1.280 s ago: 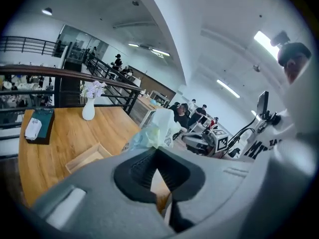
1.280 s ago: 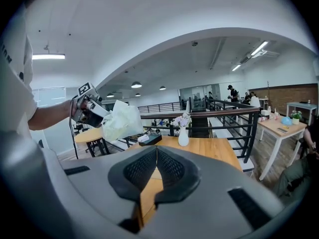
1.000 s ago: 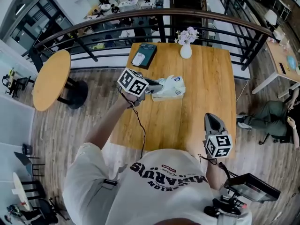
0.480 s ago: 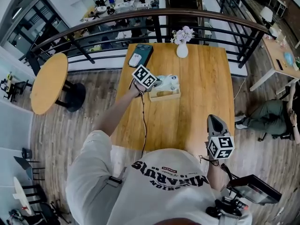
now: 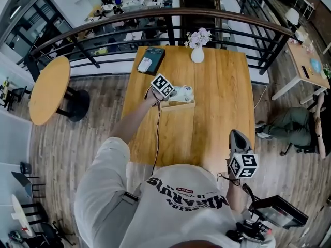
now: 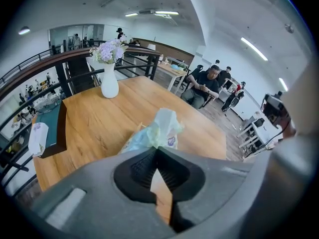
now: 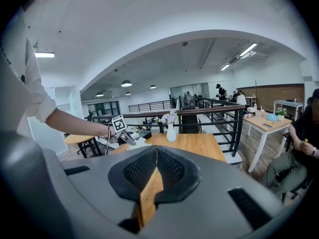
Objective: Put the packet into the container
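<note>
A pale, crinkled plastic packet (image 5: pixel 184 92) hangs at the tips of my left gripper (image 5: pixel 173 92), whose jaws are shut on its upper edge. It sits right over a small wooden container (image 5: pixel 178 106) in the middle of the table, and I cannot tell whether it touches the box. In the left gripper view the packet (image 6: pixel 160 127) sticks out just past the closed left gripper (image 6: pixel 157 150). My right gripper (image 5: pixel 237 134) is shut and empty over the table's near right edge, far from the container. The right gripper (image 7: pixel 157 151) points level across the table.
A white vase of flowers (image 5: pixel 197 53) stands at the table's far edge, with a dark book and a white object (image 5: pixel 149 60) at the far left corner. A black railing (image 5: pixel 155 17) runs behind. A round side table (image 5: pixel 49 89) is at the left, and a seated person (image 5: pixel 297 128) at the right.
My left gripper has moved away from me and down with the packet, which now sits low over the wooden container. The right gripper has stayed near the table's front edge.
</note>
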### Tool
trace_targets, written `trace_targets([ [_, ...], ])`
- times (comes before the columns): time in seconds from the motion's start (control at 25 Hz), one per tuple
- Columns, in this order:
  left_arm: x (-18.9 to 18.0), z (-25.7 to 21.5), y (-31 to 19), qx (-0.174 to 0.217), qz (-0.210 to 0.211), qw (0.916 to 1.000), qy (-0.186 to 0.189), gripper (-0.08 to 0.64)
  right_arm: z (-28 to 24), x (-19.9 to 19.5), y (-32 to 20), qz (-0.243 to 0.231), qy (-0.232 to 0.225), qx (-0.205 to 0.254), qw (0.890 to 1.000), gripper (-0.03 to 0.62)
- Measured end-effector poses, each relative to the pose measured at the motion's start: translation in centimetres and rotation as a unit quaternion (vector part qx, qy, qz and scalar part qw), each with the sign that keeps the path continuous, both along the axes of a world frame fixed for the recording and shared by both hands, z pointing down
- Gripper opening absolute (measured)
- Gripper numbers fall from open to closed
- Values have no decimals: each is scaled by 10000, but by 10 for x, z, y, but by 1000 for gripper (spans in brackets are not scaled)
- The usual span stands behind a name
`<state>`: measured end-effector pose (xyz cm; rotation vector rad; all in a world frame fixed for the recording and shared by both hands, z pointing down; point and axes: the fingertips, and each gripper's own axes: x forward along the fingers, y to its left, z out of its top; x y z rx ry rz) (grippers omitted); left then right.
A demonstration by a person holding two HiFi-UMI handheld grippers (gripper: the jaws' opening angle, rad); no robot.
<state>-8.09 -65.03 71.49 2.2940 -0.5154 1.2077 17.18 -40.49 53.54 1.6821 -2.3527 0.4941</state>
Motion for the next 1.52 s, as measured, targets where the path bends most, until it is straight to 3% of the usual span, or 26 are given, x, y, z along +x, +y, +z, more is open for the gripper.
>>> trace_targets([
  [0.32,-11,63,-11,-143,12,9975,-687,5,6,7,-1,116,-33,-101,9999,11],
  [0.64,-10,112,-16,-468,-260,9951,-827,5,16,31,-2,339,19,-275,9990,11],
  [0.88,-14,138,-23,-472,-469,9921,-1063,5,26,42,-6,462,43,-376,9982,11],
  [1.2,-20,165,-30,-302,-251,9855,-1653,5,30,48,-14,531,15,-449,9976,11],
  [1.52,-17,171,-30,-299,-98,9844,-1728,8,37,49,-22,477,43,-527,9975,11],
])
